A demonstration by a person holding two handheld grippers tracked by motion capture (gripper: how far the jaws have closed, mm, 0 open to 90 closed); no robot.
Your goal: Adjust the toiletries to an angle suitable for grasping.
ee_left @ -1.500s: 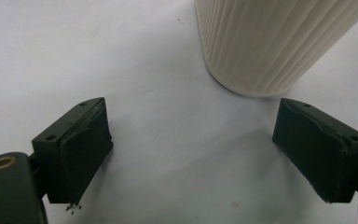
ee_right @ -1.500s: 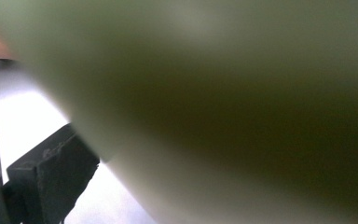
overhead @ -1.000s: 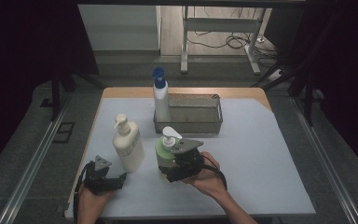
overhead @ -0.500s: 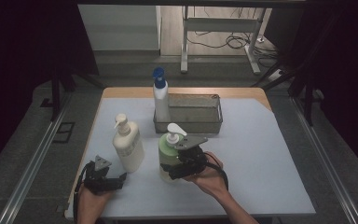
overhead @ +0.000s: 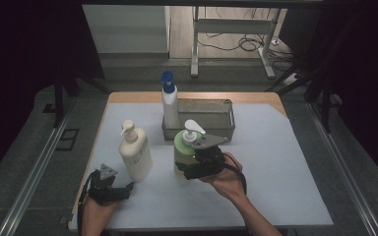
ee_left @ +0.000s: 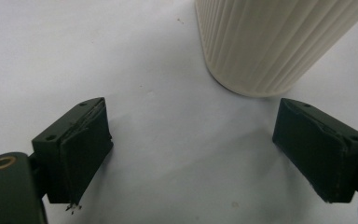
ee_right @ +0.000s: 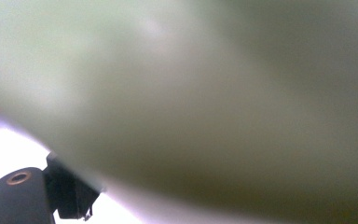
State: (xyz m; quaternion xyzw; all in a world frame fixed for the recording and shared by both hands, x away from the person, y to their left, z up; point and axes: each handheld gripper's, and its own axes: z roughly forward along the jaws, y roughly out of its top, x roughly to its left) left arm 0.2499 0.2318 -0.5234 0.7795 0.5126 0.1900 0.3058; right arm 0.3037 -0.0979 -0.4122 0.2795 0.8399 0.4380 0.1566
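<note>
Now the right tongs (overhead: pixel 193 164), clamped wide around the green pump bottle (overhead: pixel 184 156), have lifted it slightly off the table (overhead: pixel 275 162) toward the wire basket (overhead: pixel 221 118); the left tongs (ee_left: pixel 200 154) rest open and empty beside the cream bottle (overhead: pixel 135 156).

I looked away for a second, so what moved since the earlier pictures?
The right gripper, clamped on the green bottle, carried it up and toward the basket. The left gripper, cream bottle and blue-capped bottle stayed put.
</note>
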